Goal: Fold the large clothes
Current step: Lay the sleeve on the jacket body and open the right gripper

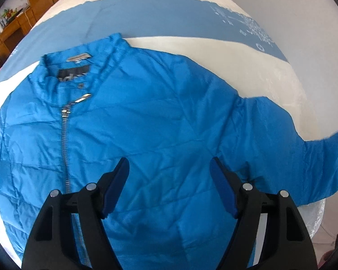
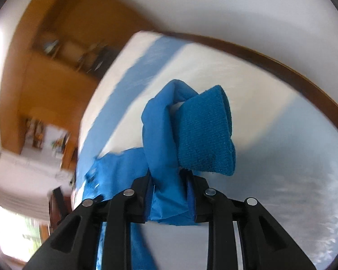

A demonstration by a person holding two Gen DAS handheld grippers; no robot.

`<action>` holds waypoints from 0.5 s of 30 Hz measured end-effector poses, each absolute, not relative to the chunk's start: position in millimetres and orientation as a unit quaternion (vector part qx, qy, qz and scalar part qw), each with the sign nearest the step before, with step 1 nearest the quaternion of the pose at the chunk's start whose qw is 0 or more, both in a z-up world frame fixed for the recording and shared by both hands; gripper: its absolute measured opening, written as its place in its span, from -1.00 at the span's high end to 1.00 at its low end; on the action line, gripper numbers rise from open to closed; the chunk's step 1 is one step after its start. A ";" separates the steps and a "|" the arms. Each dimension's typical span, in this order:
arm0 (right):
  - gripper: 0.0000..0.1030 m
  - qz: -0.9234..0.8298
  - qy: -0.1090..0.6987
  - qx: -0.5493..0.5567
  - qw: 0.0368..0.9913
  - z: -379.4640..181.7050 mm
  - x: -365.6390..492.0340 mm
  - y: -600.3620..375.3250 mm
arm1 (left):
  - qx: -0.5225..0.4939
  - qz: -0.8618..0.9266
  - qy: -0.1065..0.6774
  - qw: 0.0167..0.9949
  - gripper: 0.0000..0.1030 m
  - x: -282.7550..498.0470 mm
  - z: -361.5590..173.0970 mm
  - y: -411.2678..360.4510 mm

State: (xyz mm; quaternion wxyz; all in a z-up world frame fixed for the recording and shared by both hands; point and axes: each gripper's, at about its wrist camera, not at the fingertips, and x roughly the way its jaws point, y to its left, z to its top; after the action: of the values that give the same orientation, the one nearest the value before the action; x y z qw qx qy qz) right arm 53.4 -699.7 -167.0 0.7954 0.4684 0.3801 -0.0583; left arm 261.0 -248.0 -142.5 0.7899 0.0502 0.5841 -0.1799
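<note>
Your left gripper (image 1: 169, 168) hovers open over the jacket (image 1: 146, 123), spread flat on the bed (image 1: 214, 45), collar at 11 o'clock. Your right gripper (image 2: 169, 180) clamps the sleeve (image 2: 164, 135). Folding barely begun; body unfolded.

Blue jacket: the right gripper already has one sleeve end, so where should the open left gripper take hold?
Probably the side seam just under the armpit of the blue jacket, coming straight down. The left gripper hangs open above the flat body panel, and only that edge offers a fold to pinch. The right gripper grips the sleeve by its knit cuff.
</note>
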 end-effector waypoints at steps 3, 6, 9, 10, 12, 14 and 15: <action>0.51 -0.028 0.397 0.429 0.811 -150.0 97.2 -663.3 | 0.043 -0.178 0.582 0.793 -0.44 262.8 -135.3 -231.2; 0.51 -0.009 0.422 0.383 0.822 -142.6 141.4 -628.6 | 0.040 -0.171 0.577 0.798 -0.44 266.2 -129.6 -215.4; 0.51 0.030 0.437 0.364 0.822 -143.8 167.6 -594.9 | 0.035 -0.166 0.574 0.801 -0.44 269.3 -124.6 -202.2; 0.51 0.036 0.444 0.356 0.821 -145.0 175.1 -580.8 | 0.033 -0.165 0.573 0.802 -0.44 269.8 -122.1 -194.5; 0.51 0.044 0.458 0.340 0.820 -148.1 186.6 -563.8 | 0.028 -0.162 0.571 0.805 -0.44 271.4 -119.7 -182.2; 0.51 0.051 0.478 0.314 0.819 -153.4 202.2 -541.0 | 0.019 -0.156 0.573 0.804 -0.45 275.6 -121.2 -174.4; 0.51 0.051 0.485 0.305 0.818 -155.6 208.5 -534.1 | 0.014 -0.153 0.575 0.804 -0.46 277.8 -122.4 -169.1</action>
State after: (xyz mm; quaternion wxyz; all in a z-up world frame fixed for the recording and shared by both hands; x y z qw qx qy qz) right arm 208.5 -534.1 -155.6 0.8184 0.3045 0.4847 0.0508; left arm 277.8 -169.1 -122.4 0.8036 0.0137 0.5750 -0.1532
